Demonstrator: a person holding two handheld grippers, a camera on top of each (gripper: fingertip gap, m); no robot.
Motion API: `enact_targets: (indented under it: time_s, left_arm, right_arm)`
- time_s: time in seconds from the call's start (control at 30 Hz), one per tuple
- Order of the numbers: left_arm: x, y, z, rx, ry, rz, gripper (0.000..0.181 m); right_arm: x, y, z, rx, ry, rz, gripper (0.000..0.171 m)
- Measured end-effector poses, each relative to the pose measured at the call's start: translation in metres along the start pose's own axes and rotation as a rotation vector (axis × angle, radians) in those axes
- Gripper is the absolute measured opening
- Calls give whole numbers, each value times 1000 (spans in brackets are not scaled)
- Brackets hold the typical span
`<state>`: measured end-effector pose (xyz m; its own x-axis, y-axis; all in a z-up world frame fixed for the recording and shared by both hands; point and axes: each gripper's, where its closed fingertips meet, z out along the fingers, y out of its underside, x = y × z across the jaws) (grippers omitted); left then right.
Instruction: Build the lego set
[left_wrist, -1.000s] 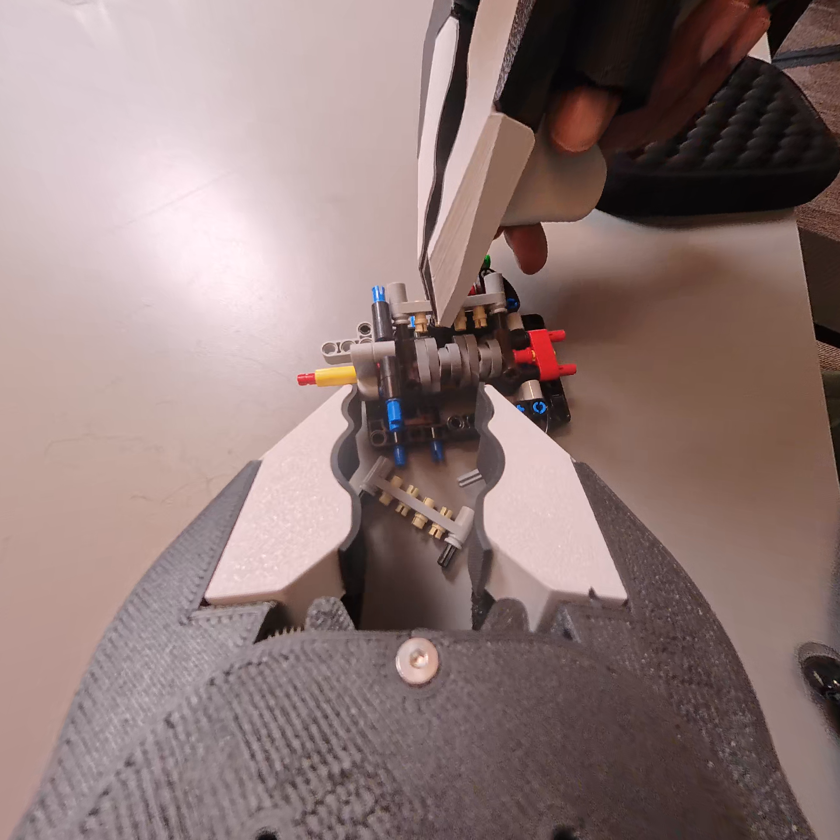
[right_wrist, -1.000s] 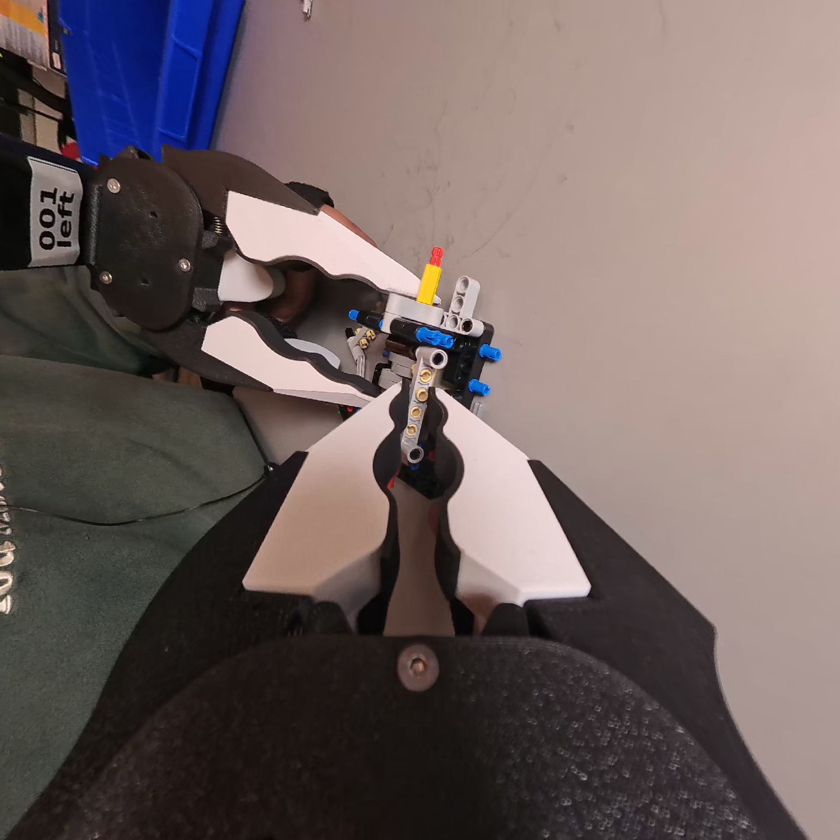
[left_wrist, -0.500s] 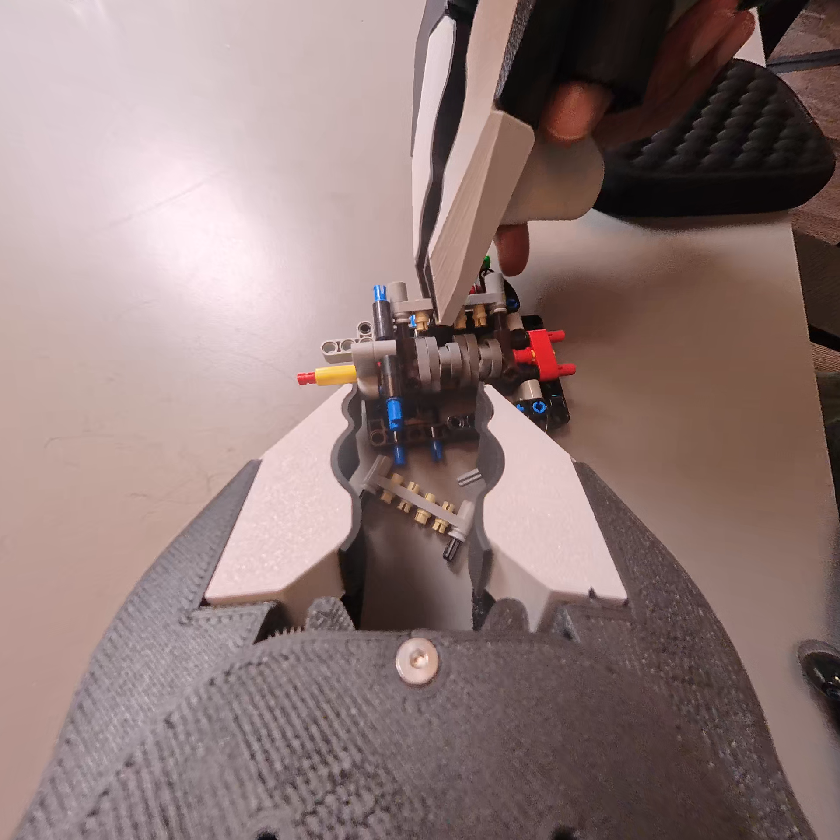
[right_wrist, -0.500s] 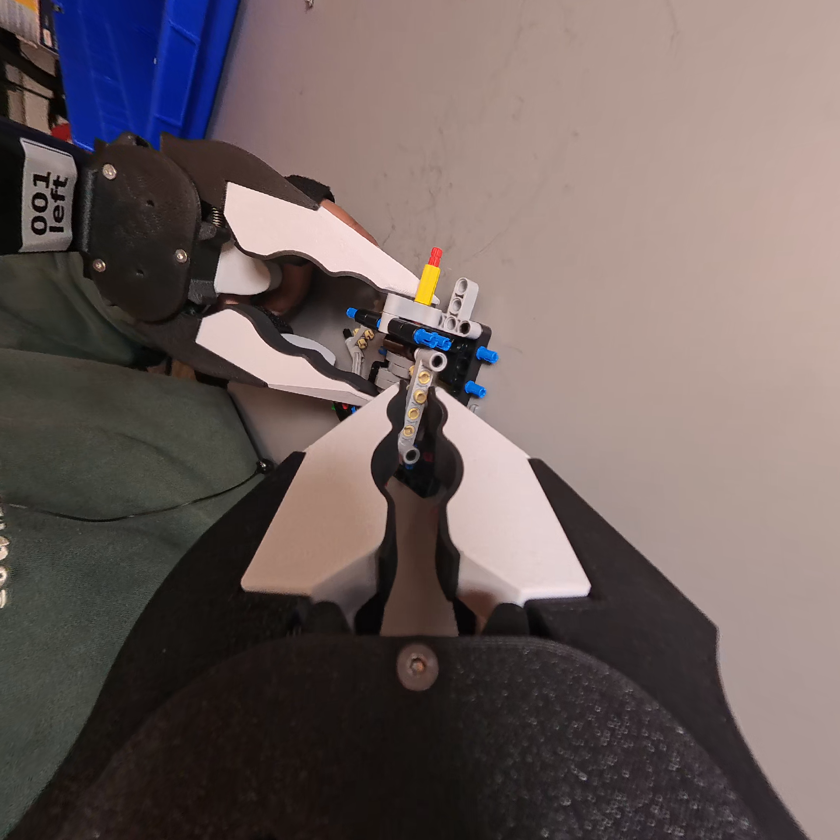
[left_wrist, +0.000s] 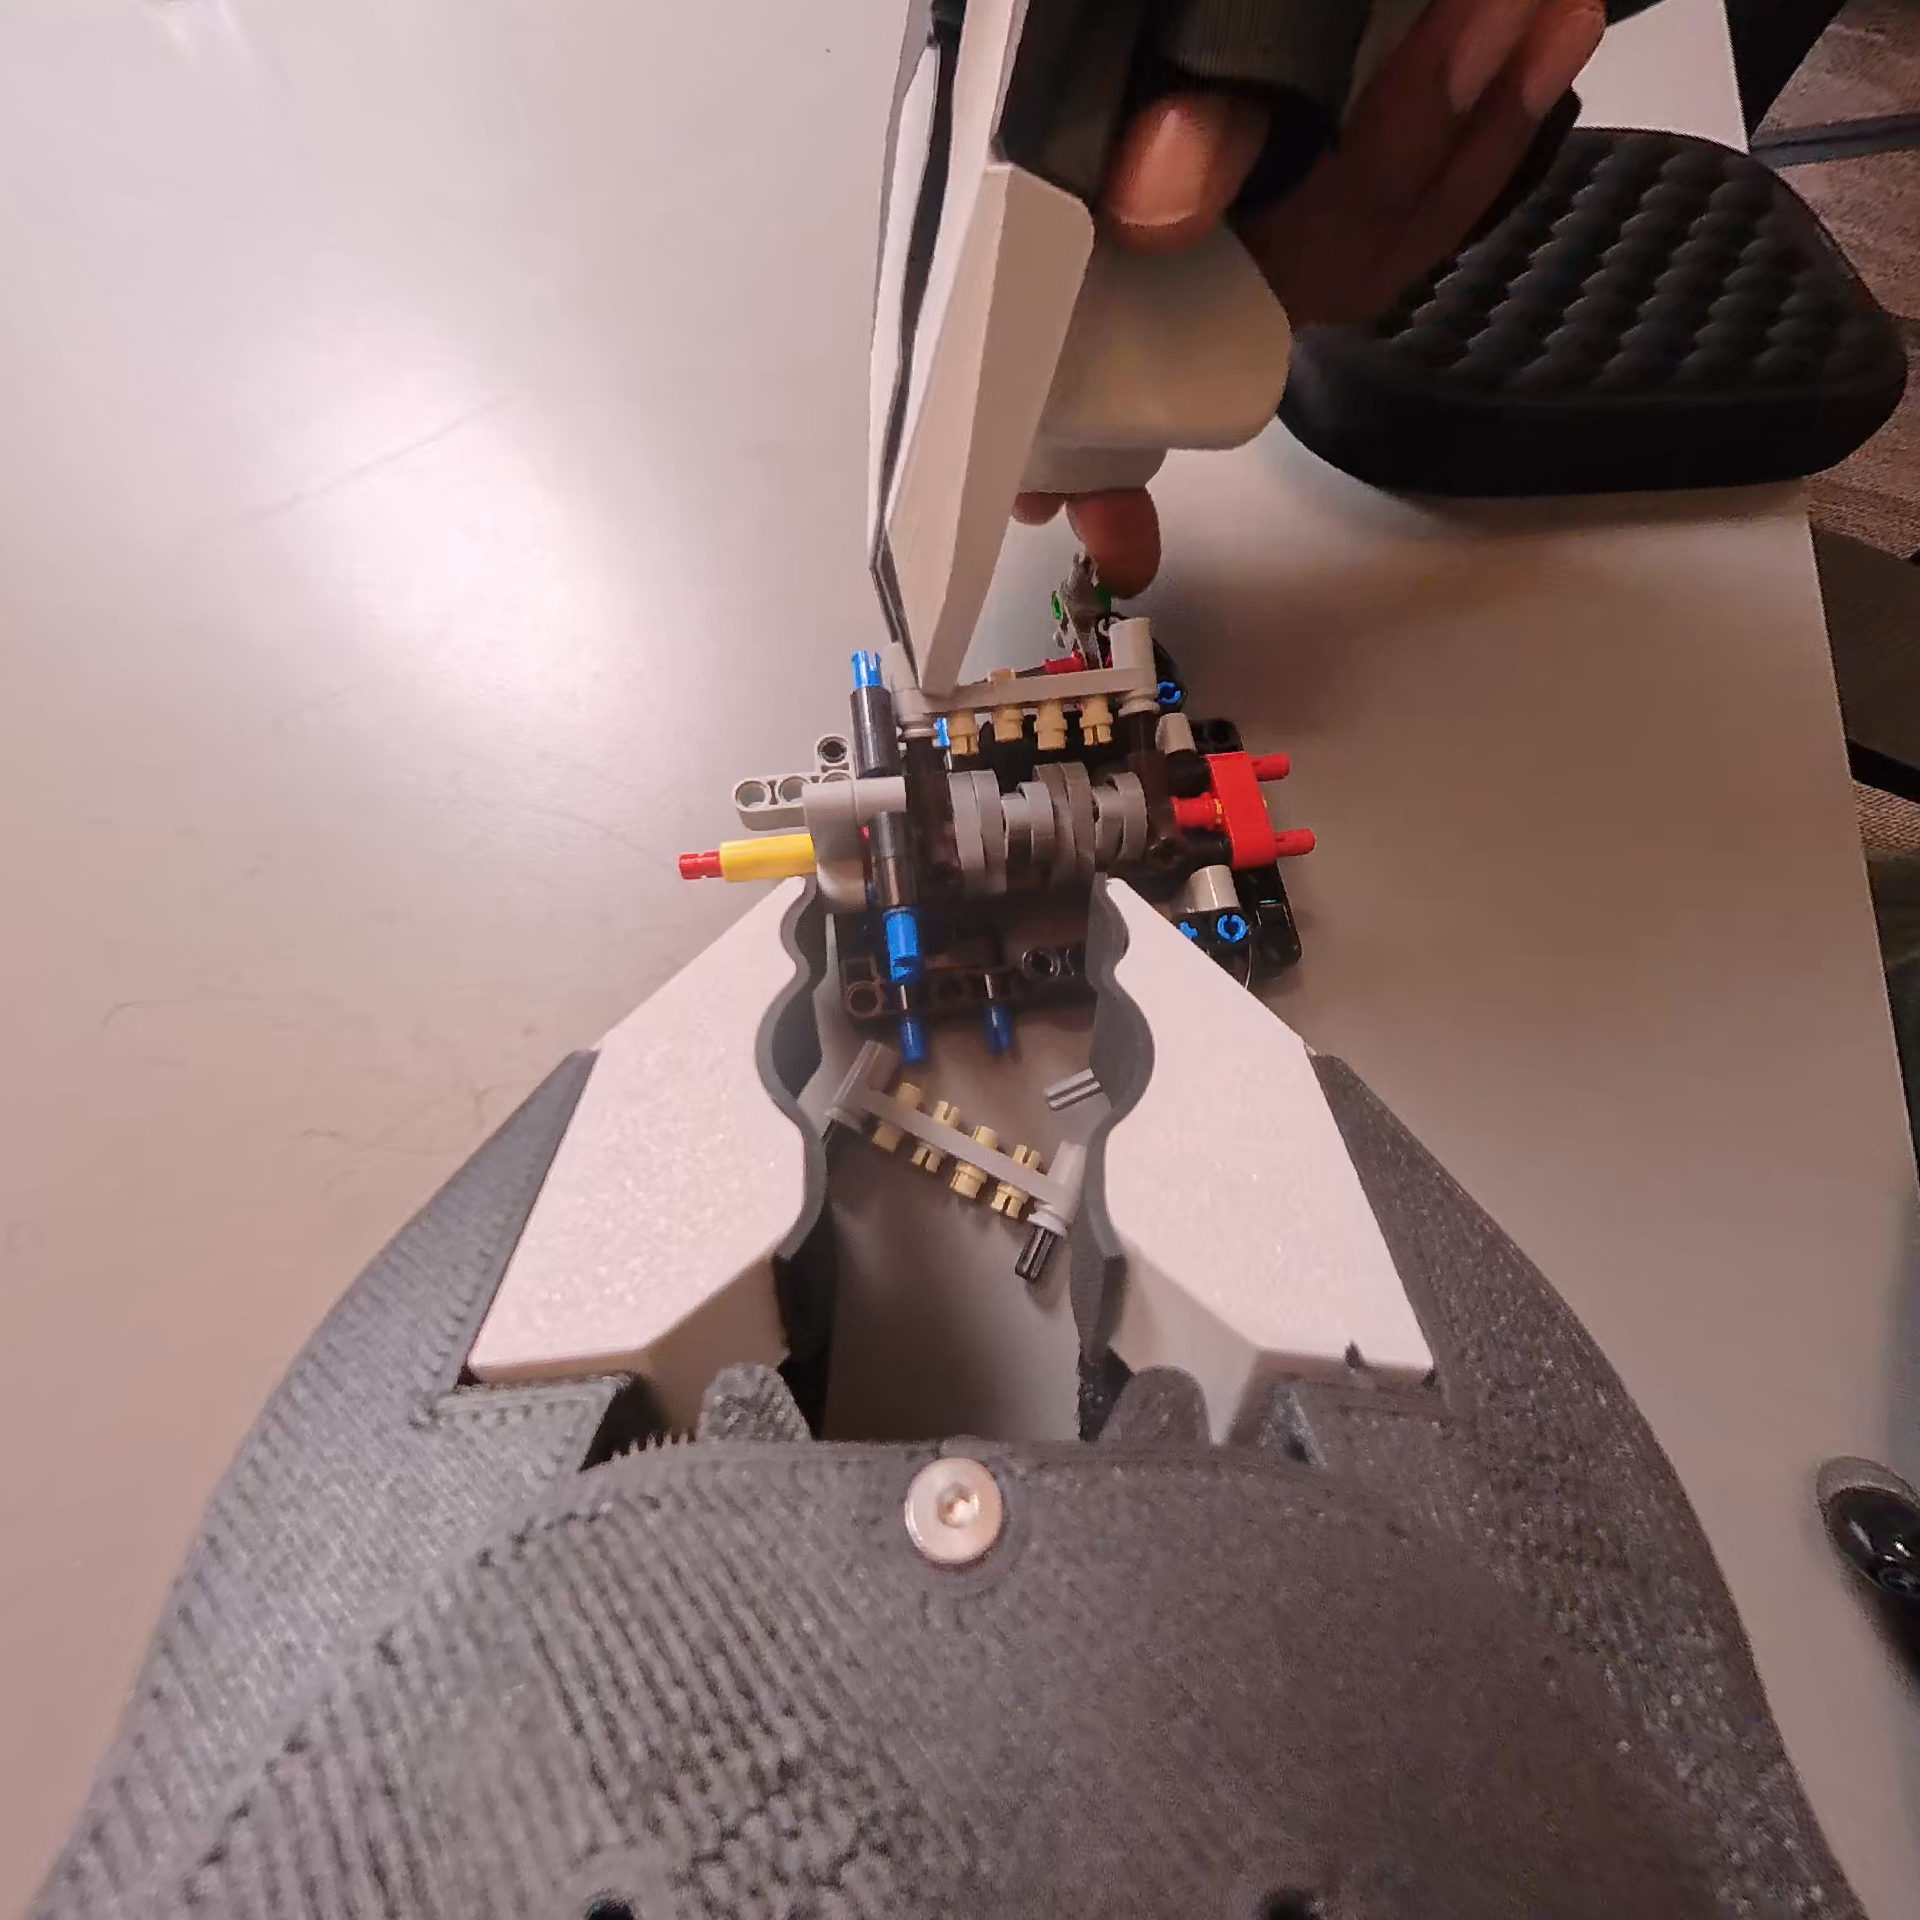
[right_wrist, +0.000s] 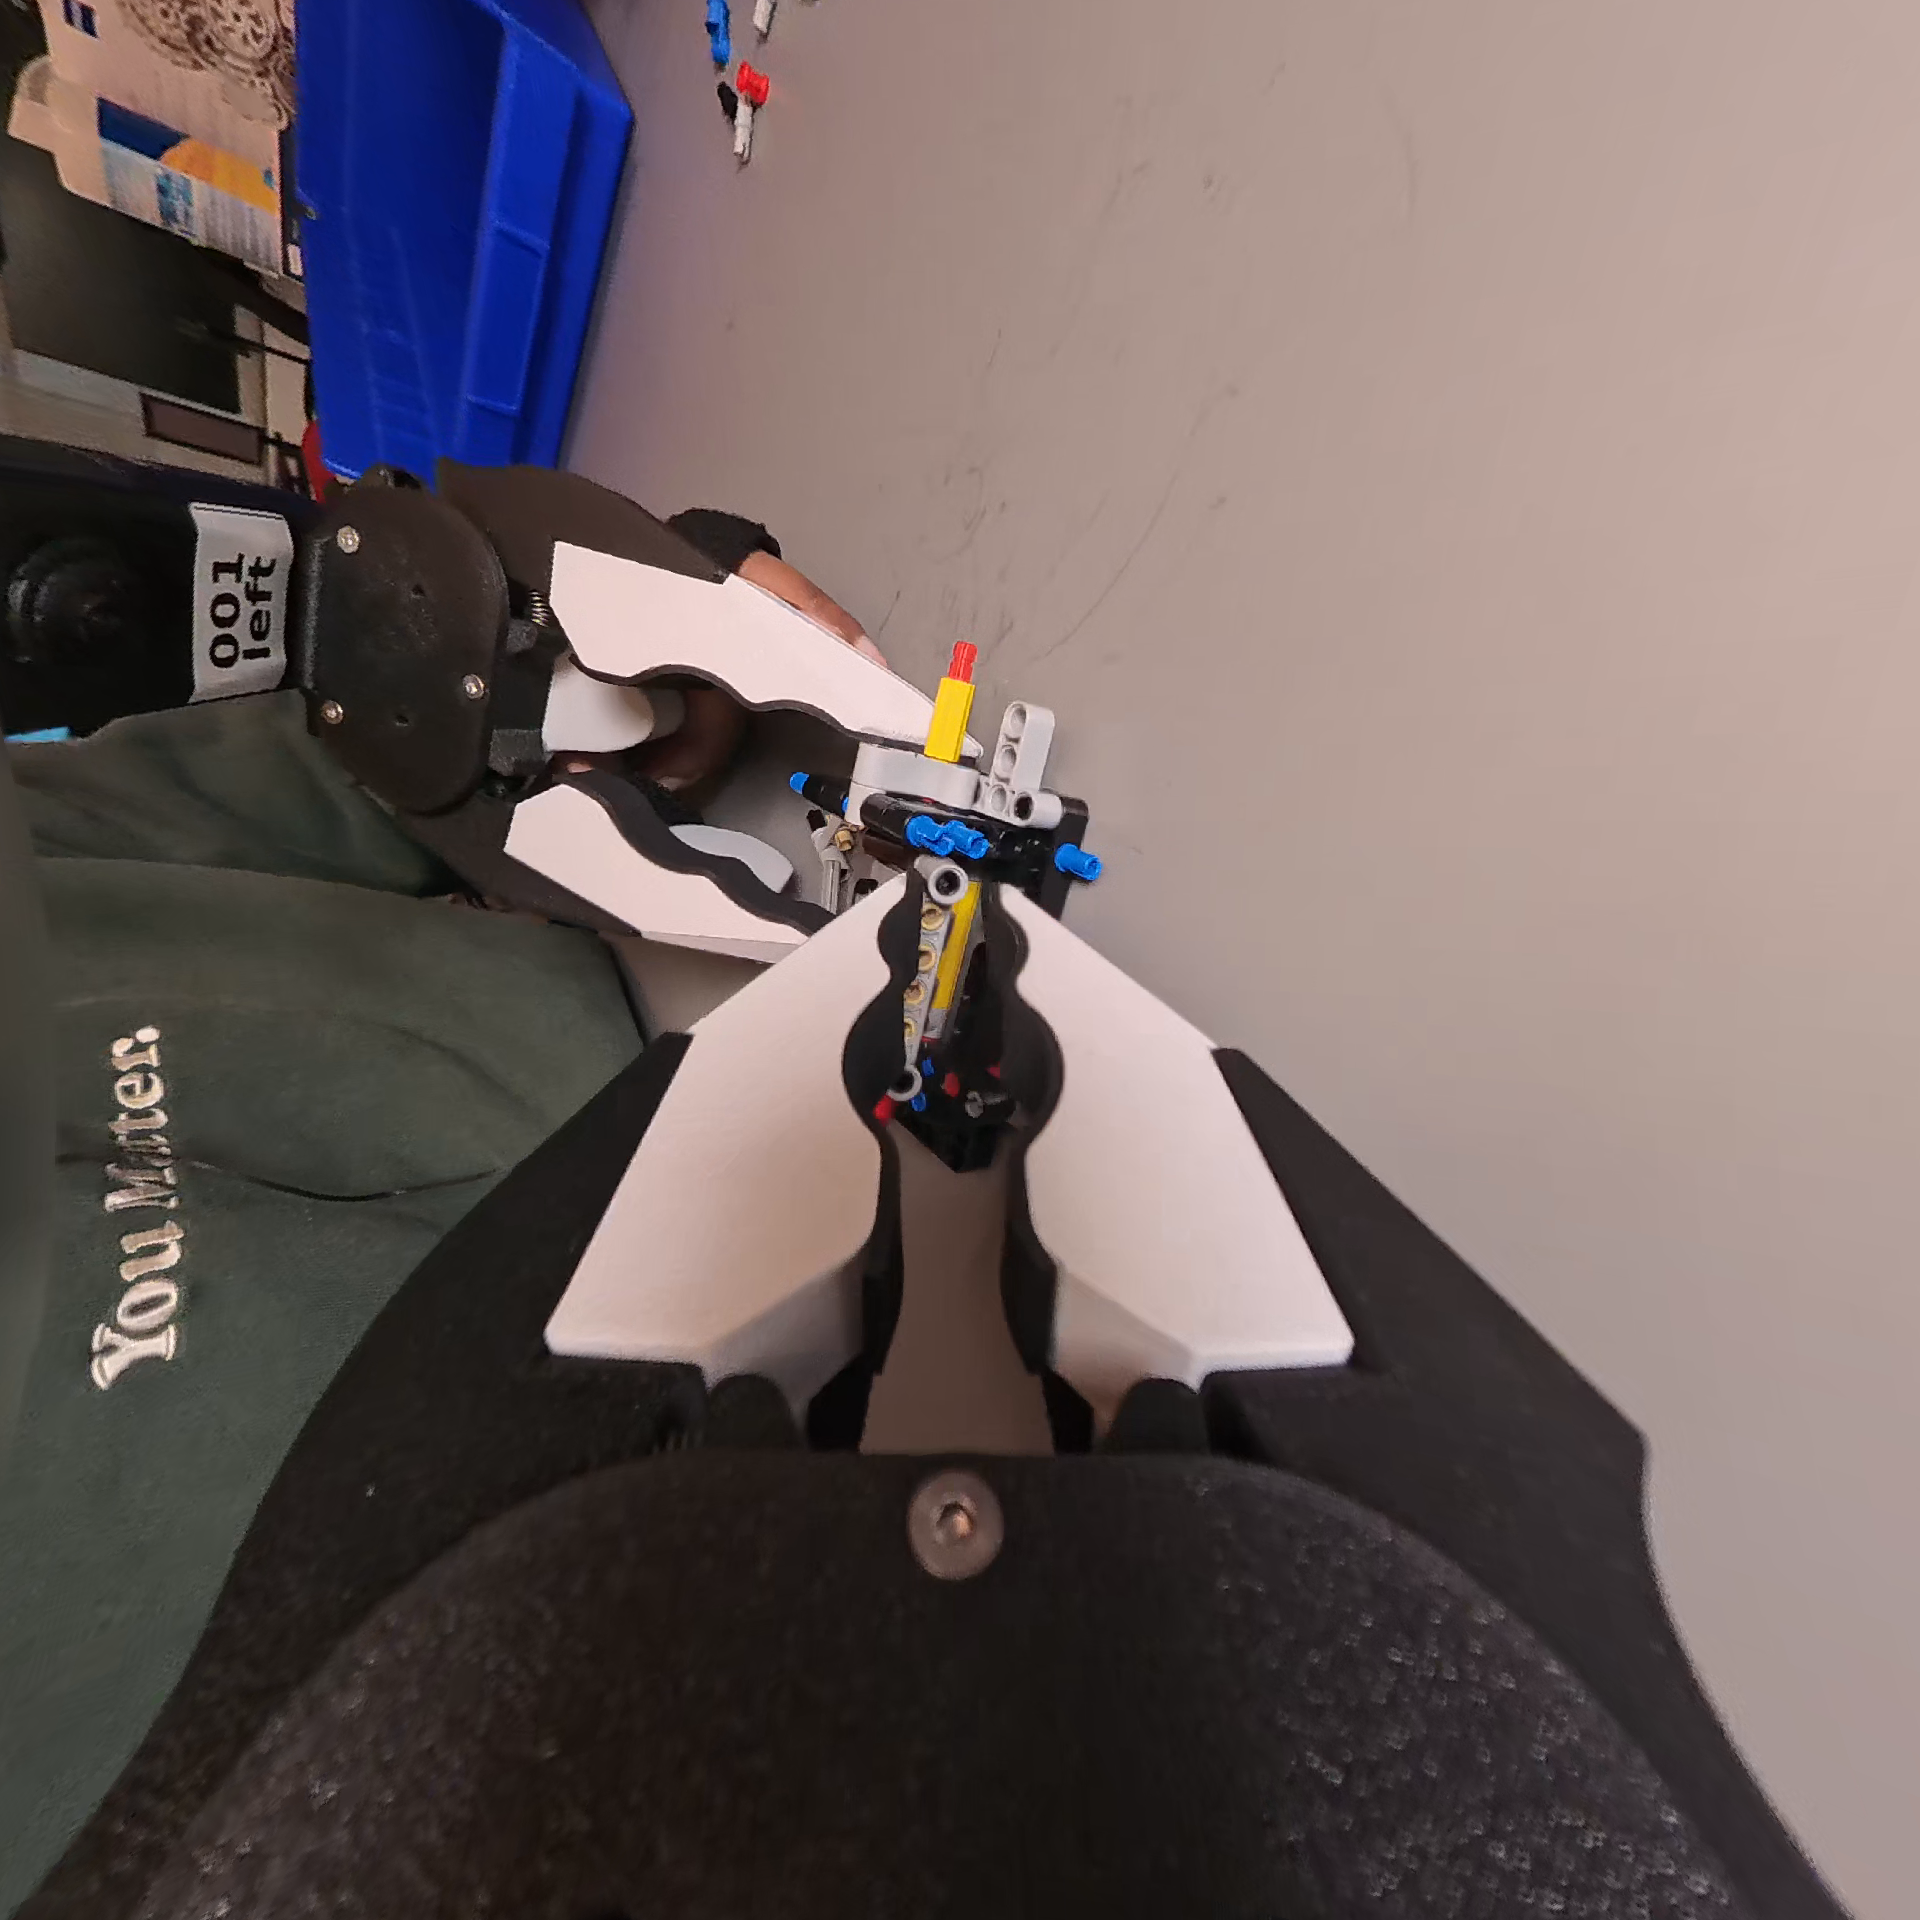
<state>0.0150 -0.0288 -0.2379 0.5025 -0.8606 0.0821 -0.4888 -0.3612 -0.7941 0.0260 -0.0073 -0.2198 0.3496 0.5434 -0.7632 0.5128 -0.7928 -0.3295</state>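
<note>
Clamping the lego assembly (left_wrist: 1039, 831) with the left gripper (left_wrist: 956, 899), pinching its black lower frame from both sides right at the fingertips and resting it on the table (left_wrist: 364, 416). Pointing a yellow axle with a red tip (left_wrist: 764, 860) out past the left finger and a red connector (left_wrist: 1242, 816) out past the right finger. Leaving a second grey beam with tan pins (left_wrist: 956, 1164) lying loose on the table farther back between those same two fingers, with a small grey pin (left_wrist: 1075, 1091) near it, close to the right finger.

Reaching in from above and ahead of the left gripper with the right gripper (right_wrist: 954, 891), nipping one end of a grey beam (left_wrist: 1023, 688) studded with tan pins between nearly touching fingertips and holding it along the assembly's far top edge. Wrapping a hand (left_wrist: 1174, 177) around the right gripper's handle.

Showing a black chair seat (left_wrist: 1600, 332) beyond the table edge, ahead and right of the left gripper; showing a blue bin (right_wrist: 457, 229) and a few loose pieces (right_wrist: 743, 104) well ahead of the right gripper.
</note>
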Motion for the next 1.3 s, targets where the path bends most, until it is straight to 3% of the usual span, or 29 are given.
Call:
enact_targets:
  time_s: [0.47, 1.3]
  left_arm:
    - [0, 0, 0, -7, 3, 4, 49]
    - [1, 0, 1, -8, 6, 6, 49]
  right_arm:
    - [-5, 1, 3, -100, 15, -28, 5]
    - [-5, 2, 1, -8, 43, -45, 10]
